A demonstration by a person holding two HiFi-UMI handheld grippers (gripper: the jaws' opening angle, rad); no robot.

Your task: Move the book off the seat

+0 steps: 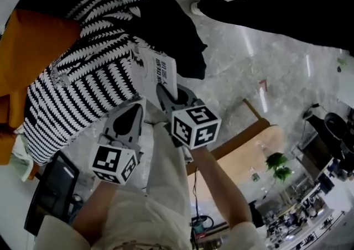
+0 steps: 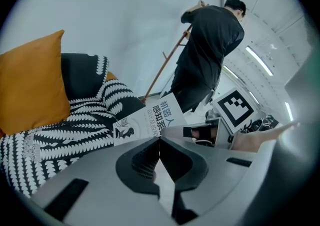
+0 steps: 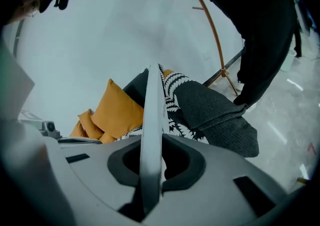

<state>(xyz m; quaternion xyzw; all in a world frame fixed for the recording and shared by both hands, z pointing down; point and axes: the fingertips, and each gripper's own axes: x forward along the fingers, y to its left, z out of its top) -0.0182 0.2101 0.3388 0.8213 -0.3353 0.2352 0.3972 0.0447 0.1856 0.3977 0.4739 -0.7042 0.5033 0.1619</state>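
Fingers, right: on your right gripper they are pinching the book, which runs edge-on between the dark pads and sticks out far past the tips.
Fingers, left: on your left gripper they are pressed together at the tips, with nothing showing between them.
Book: a thin white paperback with black print on the cover. In the head view it rises from your right gripper over the near edge of the seat. I cannot tell whether its far end touches the cover.
Left gripper's place: just left of the book's near corner in the head view, side by side with the right one. From its own camera the book stands just beyond the tips.
Seat: draped in a black-and-white patterned throw, with an orange cushion at the far left and a dark grey blanket on the right part.
Marker cubes: one on each gripper, right and left, near your forearms.
Surroundings: a pale glossy floor to the right of the seat; a person in black stands on it at the far side.
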